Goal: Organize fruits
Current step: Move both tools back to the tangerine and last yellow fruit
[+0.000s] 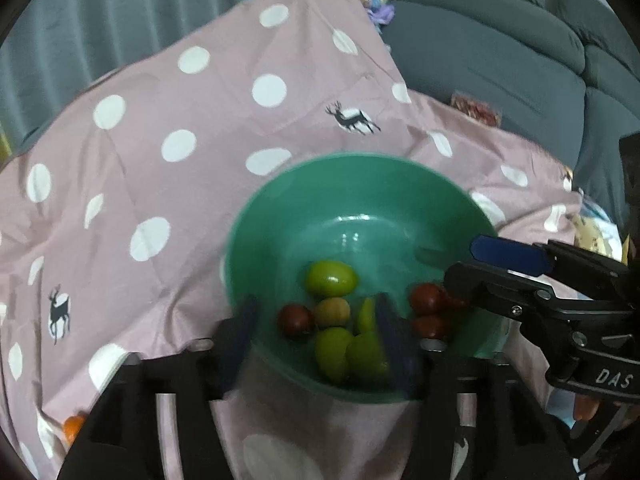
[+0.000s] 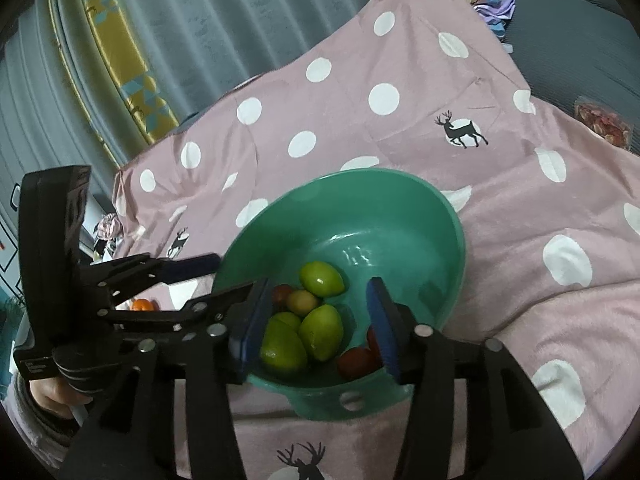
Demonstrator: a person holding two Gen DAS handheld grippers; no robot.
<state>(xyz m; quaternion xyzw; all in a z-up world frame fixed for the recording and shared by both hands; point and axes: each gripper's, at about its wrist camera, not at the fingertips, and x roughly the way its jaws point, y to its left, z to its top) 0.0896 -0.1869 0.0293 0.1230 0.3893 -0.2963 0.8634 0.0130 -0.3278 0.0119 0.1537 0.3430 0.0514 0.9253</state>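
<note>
Both grippers hover over a green bowl (image 2: 420, 216), jaws parted and gripping nothing. The left gripper (image 1: 316, 344) straddles the green fruits (image 1: 332, 278), blurred here; the right gripper (image 2: 320, 320) frames green and red fruits (image 2: 356, 362). Pink spotted cloth (image 2: 440, 128) surrounds it.

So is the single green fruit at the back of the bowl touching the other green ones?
Apart. The left wrist view shows the rear green fruit separated from the front green cluster by a yellowish fruit.
</note>
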